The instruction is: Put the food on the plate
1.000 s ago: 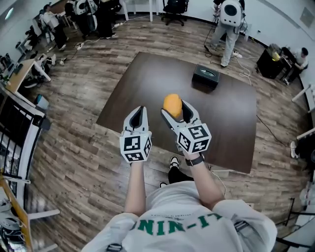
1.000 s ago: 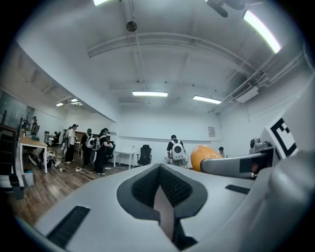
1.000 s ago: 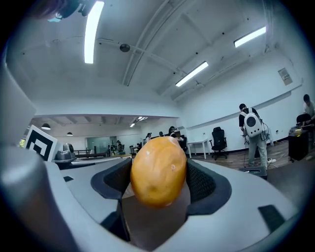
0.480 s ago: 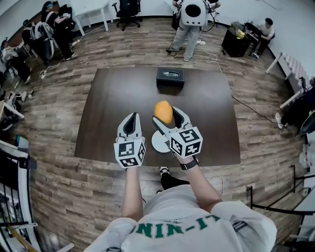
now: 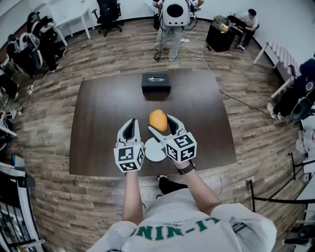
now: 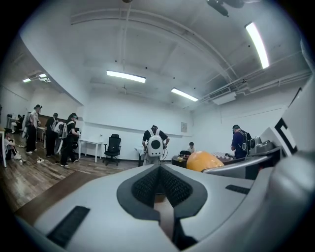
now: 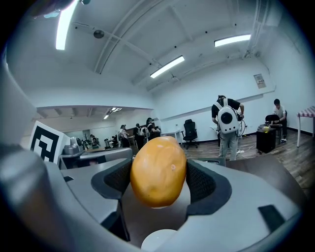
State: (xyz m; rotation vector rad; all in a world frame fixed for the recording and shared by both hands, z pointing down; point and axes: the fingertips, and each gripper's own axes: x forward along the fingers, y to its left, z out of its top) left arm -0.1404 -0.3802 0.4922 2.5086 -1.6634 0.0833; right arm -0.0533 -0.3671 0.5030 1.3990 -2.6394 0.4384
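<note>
A smooth orange-yellow food item (image 5: 158,119) hangs in the air with my right gripper (image 5: 160,124) shut on it, its dark pads pressing on both sides (image 7: 158,171). A small white plate (image 5: 153,150) lies on the dark brown table (image 5: 103,113) just below and between the two grippers; its rim shows under the food (image 7: 160,241) in the right gripper view. My left gripper (image 5: 130,130) hovers at the plate's left, its jaws together with nothing between them (image 6: 160,184). The left gripper view shows the food (image 6: 204,161) off to its right.
A black box (image 5: 156,82) stands at the table's far edge. A person with a white backpack (image 5: 172,15) stands beyond the table. More people, chairs and desks are at the far left and far right. Wood floor surrounds the table.
The view has swung round to face the table squarely. Both grippers, the right one still holding the food, now hang over the near part of the table, where the white plate has come into view.
</note>
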